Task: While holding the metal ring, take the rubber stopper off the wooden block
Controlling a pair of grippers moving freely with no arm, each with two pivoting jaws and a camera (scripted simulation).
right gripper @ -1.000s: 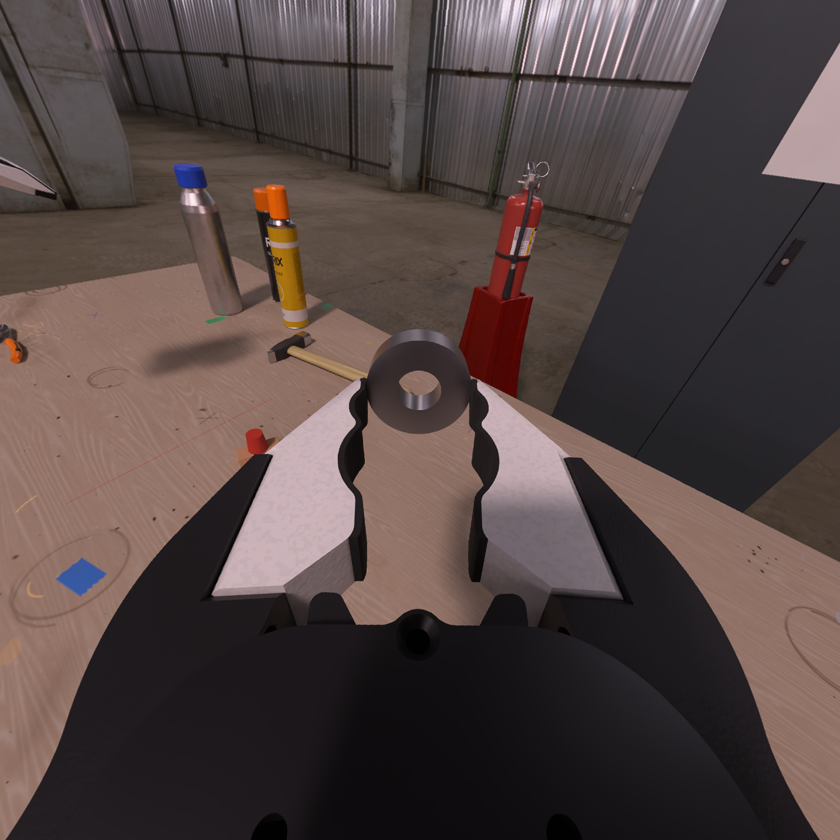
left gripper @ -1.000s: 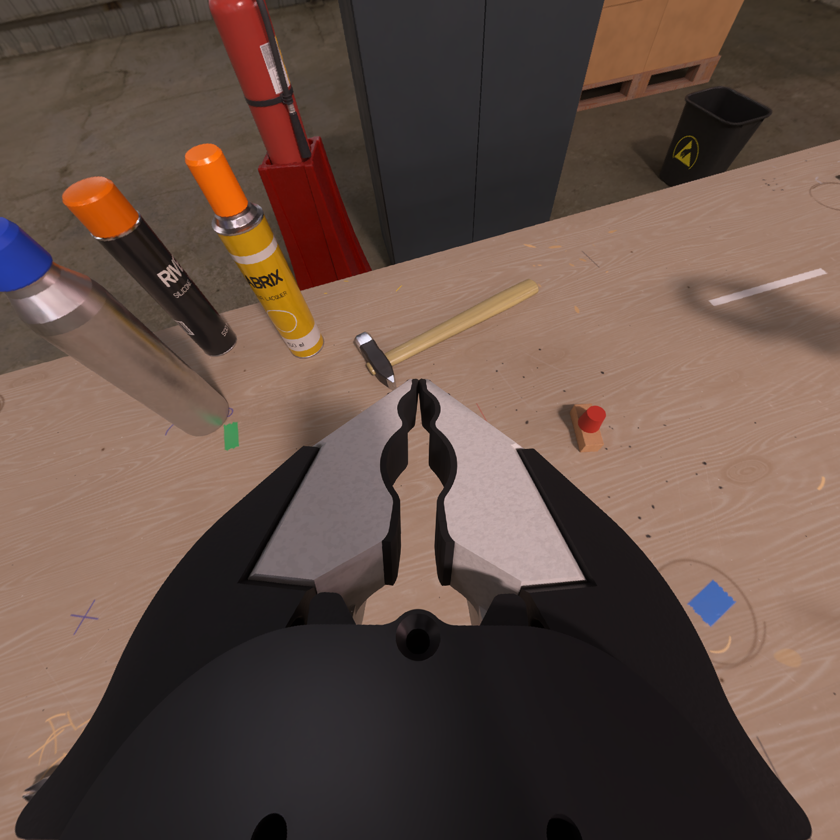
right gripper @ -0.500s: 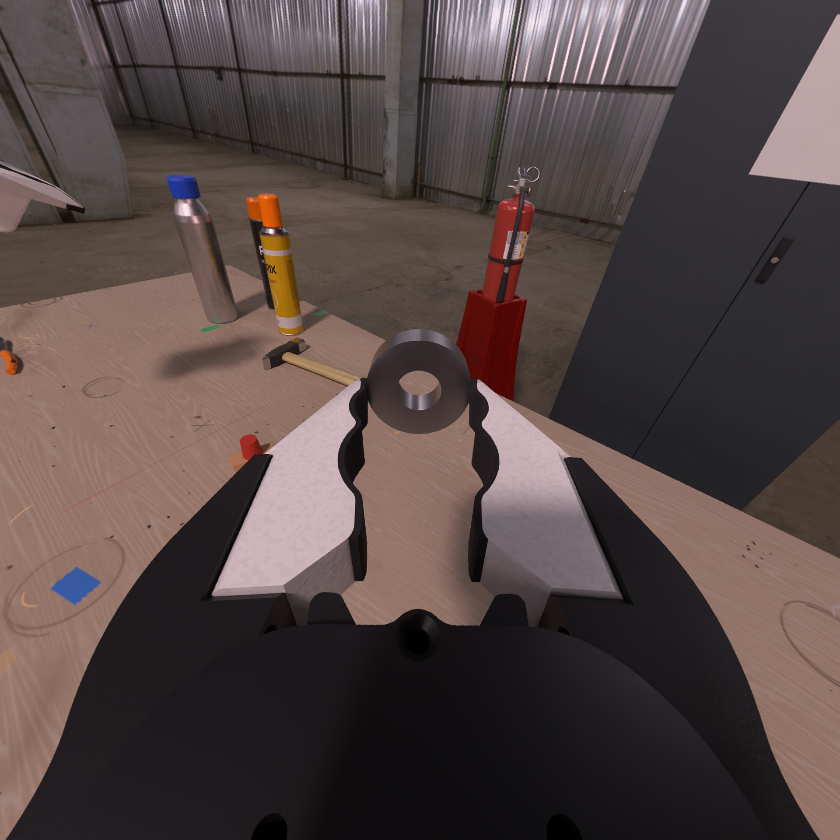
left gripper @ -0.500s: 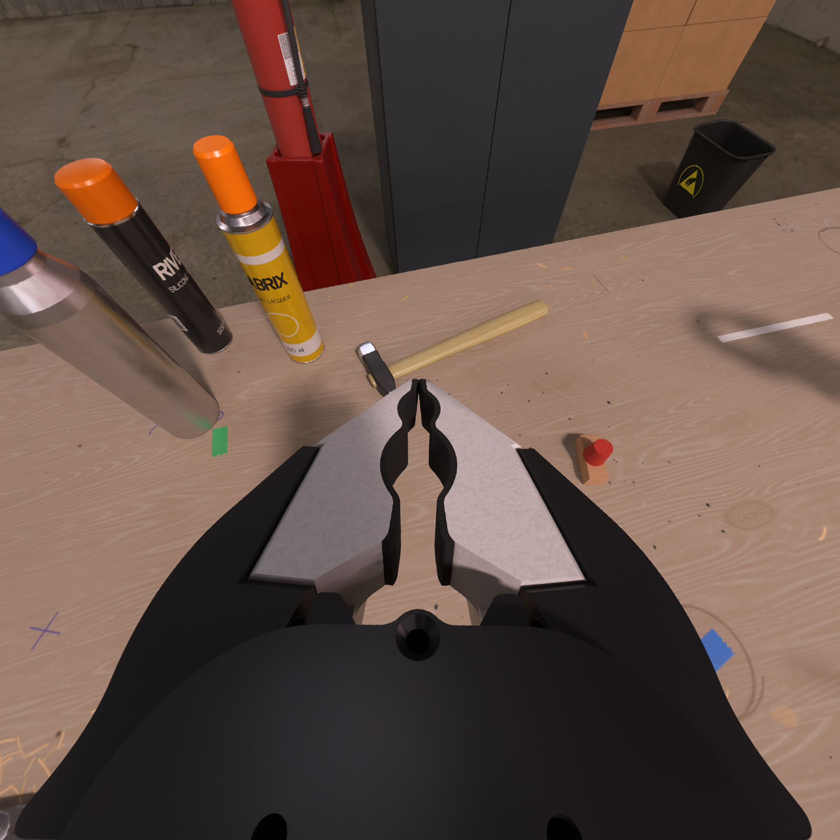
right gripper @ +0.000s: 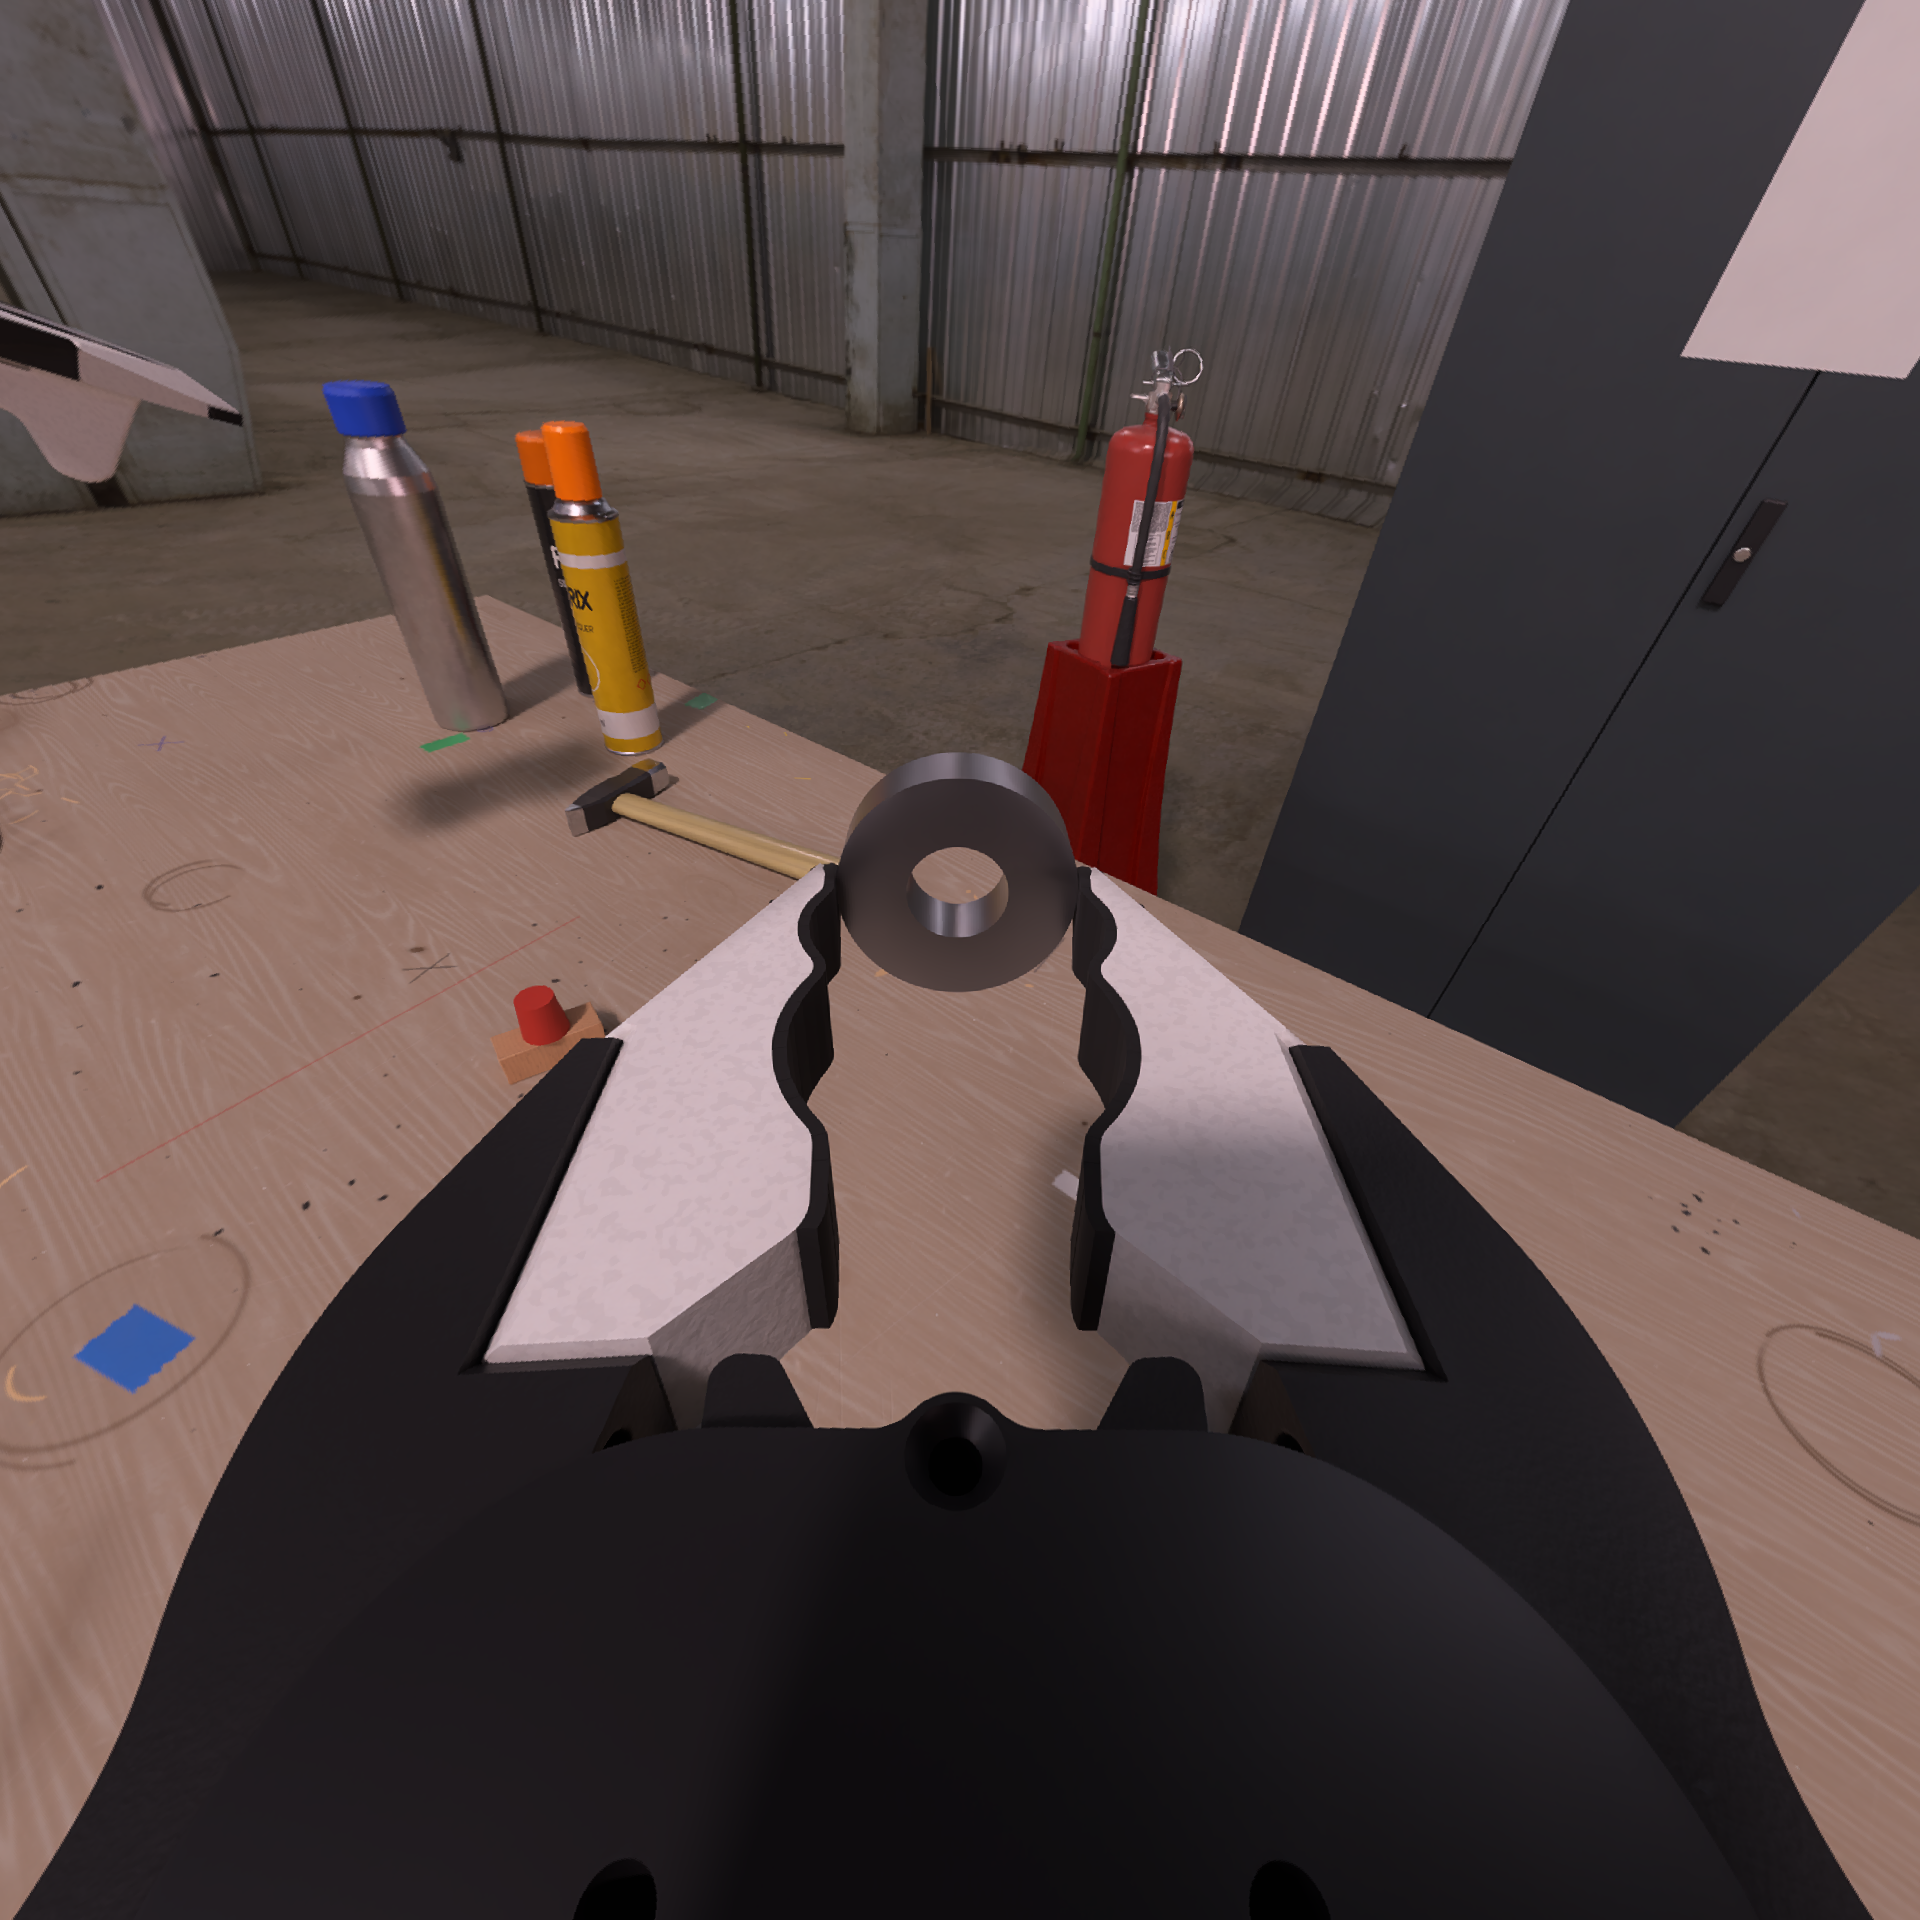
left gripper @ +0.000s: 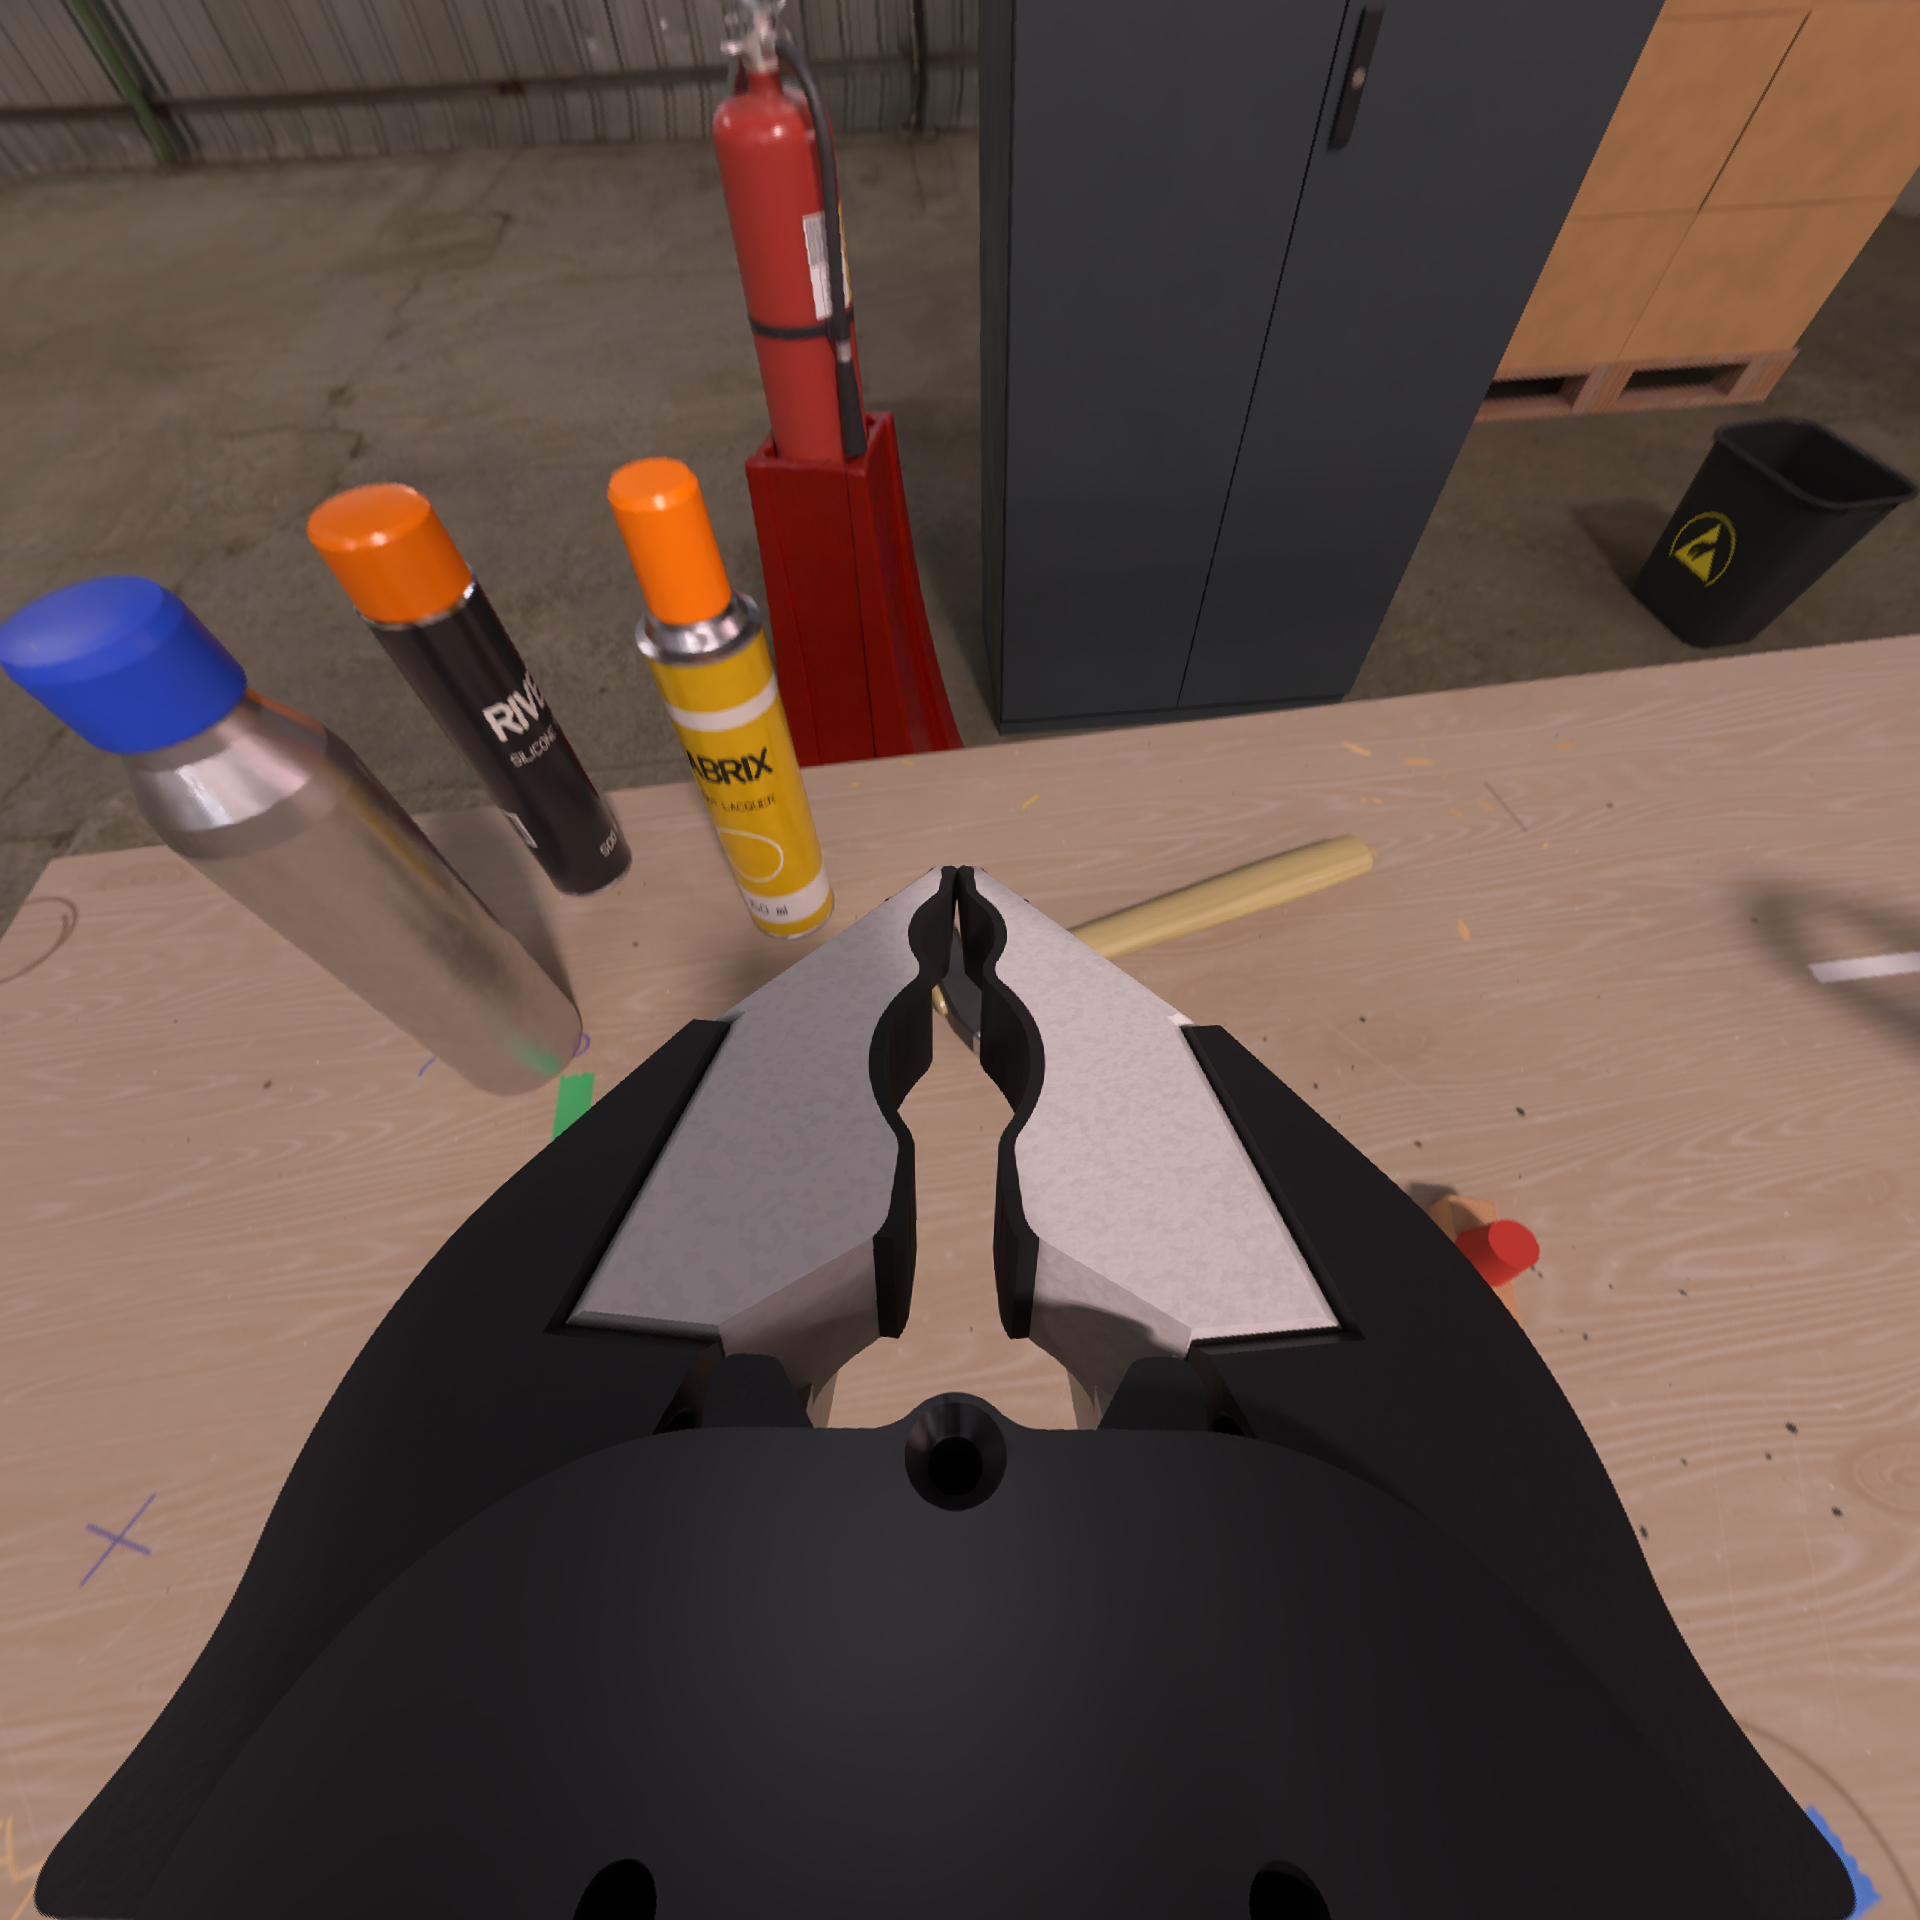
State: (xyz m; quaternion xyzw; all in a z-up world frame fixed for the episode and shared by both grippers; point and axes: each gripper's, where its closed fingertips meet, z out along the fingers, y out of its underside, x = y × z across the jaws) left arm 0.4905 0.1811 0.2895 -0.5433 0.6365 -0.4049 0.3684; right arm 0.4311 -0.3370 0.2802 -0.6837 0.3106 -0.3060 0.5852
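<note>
My right gripper (right gripper: 956, 883) is shut on the grey metal ring (right gripper: 1023, 935) and holds it above the bench. The red rubber stopper (right gripper: 538, 1013) sits on the small wooden block (right gripper: 530, 1051), to the left of my right gripper's fingers. In the left wrist view the stopper (left gripper: 1496, 1250) and block (left gripper: 1460, 1214) show at the right, partly hidden behind the gripper body. My left gripper (left gripper: 956, 878) is shut and empty, above the bench over the hammer head. Its fingers (right gripper: 83, 390) show at the far left of the right wrist view.
A hammer (right gripper: 707, 826) lies on the wooden bench (right gripper: 312, 987). A silver bottle (left gripper: 332, 883), a black can (left gripper: 488, 707) and a yellow can (left gripper: 743, 790) stand at the back edge. A fire extinguisher (left gripper: 795, 281), a dark cabinet (left gripper: 1247, 364) and a black bin (left gripper: 1766, 530) stand beyond.
My left gripper has moved forward and left toward the cans; the stopper and block slid right and down in its view. My right gripper shifted slightly, still holding the ring.
</note>
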